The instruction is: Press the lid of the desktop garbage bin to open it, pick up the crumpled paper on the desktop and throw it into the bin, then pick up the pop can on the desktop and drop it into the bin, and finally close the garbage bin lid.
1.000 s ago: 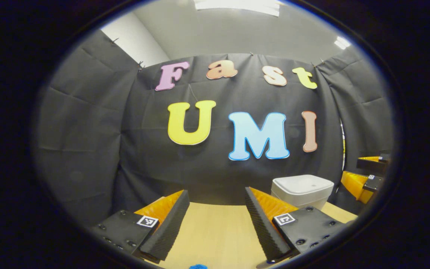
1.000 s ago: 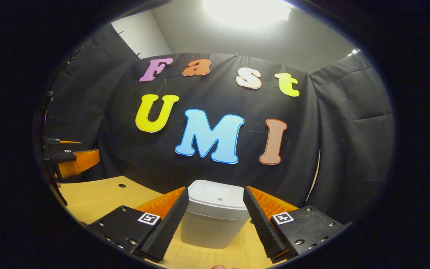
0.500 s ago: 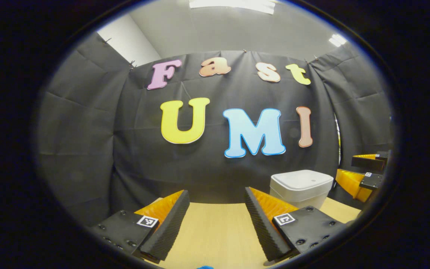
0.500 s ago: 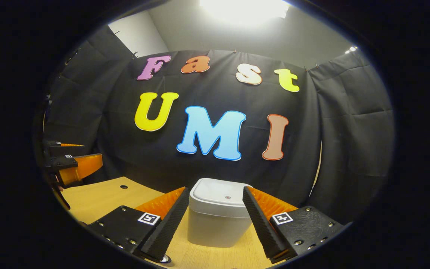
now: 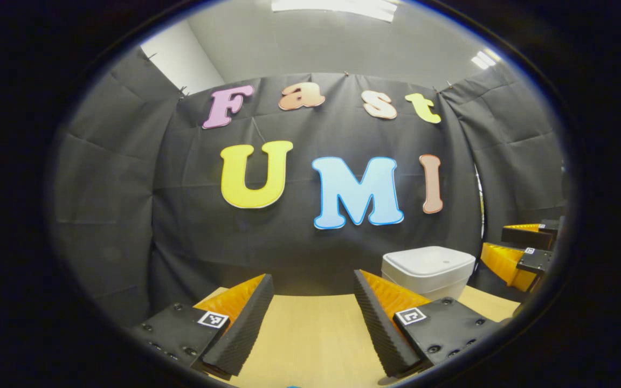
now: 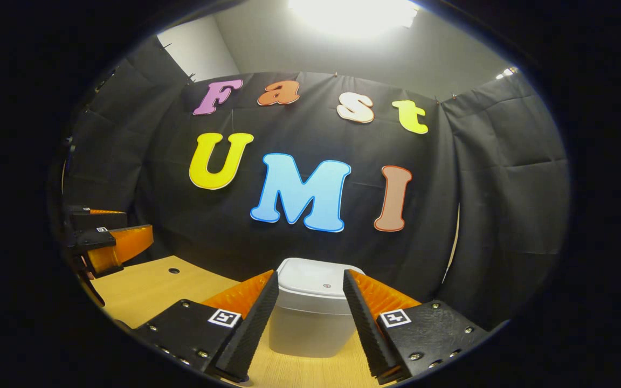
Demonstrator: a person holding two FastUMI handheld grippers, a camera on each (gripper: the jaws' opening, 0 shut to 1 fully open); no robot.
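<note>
While the bin [image 6: 310, 318] sits lidded, both the left gripper [image 5: 313, 323] and right gripper [image 6: 310, 323] gape, holding nothing.

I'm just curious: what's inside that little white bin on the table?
Can't tell: the bin has its lid shut, hiding the inside. It stands on the wooden table, with the black cloth wall behind it.

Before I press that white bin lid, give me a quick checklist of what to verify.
1. White plastic desktop bin upright on the wooden table: ok.
2. Bin lid shut, ready to press: ok.
3. Right gripper lined up with the bin, fingers apart, nothing held: ok.
4. Left gripper open, off to the side of the bin: ok.
5. Right gripper directly above the lid: not ok.
6. Positions of crumpled paper and pop can: cannot tell.
</note>
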